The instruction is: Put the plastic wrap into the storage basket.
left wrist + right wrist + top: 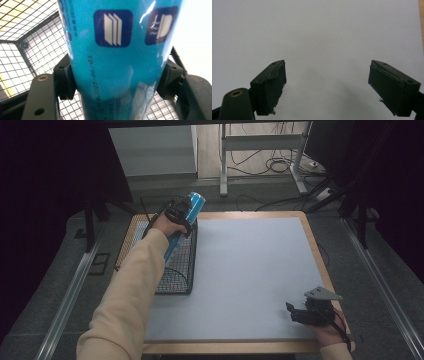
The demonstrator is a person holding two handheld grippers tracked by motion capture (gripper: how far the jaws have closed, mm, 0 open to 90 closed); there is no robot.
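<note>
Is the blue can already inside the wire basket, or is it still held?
Still held: the left gripper clamps the blue can tilted above the wire basket, not resting in it.

The left arm (131, 290), in a tan sleeve, is reaching forward and up along the table's left side, its hand (162, 224) gripping the left gripper (181, 213). That gripper's jaws are pressing in from both sides on what they hold, its pads (65, 77) bearing on it. The right hand (327, 332) is resting low near the right corner, holding the right gripper (298, 313) with jaws standing wide apart, nothing between them.
</note>
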